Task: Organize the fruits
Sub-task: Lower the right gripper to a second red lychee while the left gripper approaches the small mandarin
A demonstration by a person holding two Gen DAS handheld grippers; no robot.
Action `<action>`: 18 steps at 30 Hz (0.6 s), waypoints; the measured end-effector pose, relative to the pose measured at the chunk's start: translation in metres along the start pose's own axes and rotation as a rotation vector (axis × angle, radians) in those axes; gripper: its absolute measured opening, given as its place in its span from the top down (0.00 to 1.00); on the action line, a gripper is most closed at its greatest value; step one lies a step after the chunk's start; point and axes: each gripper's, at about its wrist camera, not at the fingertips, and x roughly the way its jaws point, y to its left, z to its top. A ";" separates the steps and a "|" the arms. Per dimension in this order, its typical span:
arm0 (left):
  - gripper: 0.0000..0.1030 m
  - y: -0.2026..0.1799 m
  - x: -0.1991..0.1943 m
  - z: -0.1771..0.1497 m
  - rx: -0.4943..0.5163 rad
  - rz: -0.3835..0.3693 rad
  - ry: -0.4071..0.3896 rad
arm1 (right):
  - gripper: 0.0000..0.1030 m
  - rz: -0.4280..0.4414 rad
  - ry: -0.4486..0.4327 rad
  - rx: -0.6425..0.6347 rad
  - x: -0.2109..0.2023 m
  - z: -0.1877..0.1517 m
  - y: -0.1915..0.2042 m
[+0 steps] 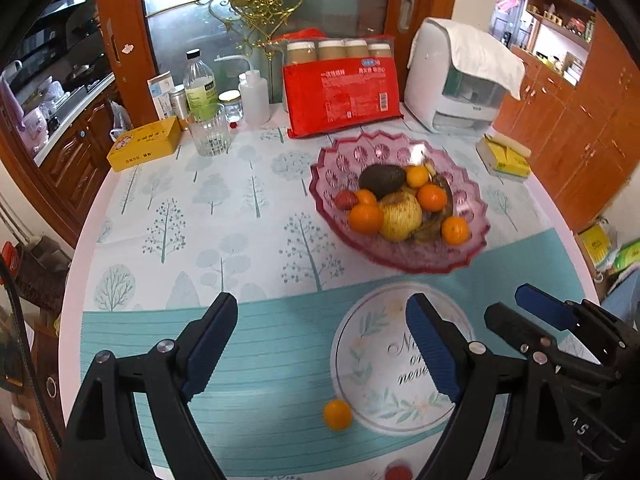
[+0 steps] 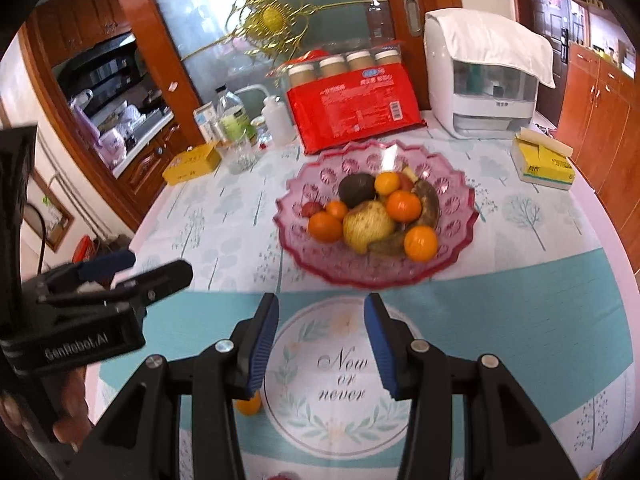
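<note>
Item: loose orange point(image 1: 338, 414) on bench point(image 1: 248, 408), 6 o'clock of fruit bowl point(image 1: 400, 256), w/ other fruit already in. My left gripper point(image 1: 320, 344) & right gripper point(image 2: 321, 340): both spread, empty. Risk, I reckon: round fruit rolls off the near edge if nudged off-centre.

Pink scalloped glass bowl point(image 1: 400, 256), upper centre-right of frame, upright on the tablecloth. Heaped inside: dark avocado point(image 1: 382, 180) at back, yellowish apple point(image 1: 401, 216) in the middle, several oranges point(image 1: 432, 197) around, browned banana point(image 1: 430, 230), small red fruit point(image 1: 346, 200) at left. Lone small orange point(image 1: 338, 415), lower centre, apart from the bowl. Red fruit point(image 1: 397, 473) cut off by bottom edge.
</note>
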 end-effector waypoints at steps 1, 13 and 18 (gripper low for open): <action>0.17 0.001 0.002 -0.006 0.010 -0.003 0.008 | 0.56 -0.002 0.005 -0.006 0.000 -0.005 0.001; 0.17 0.006 0.042 -0.099 0.176 -0.052 0.164 | 0.56 0.018 0.140 -0.100 0.021 -0.095 0.018; 0.17 0.012 0.054 -0.134 0.212 -0.072 0.233 | 0.56 0.062 0.201 -0.159 0.030 -0.129 0.029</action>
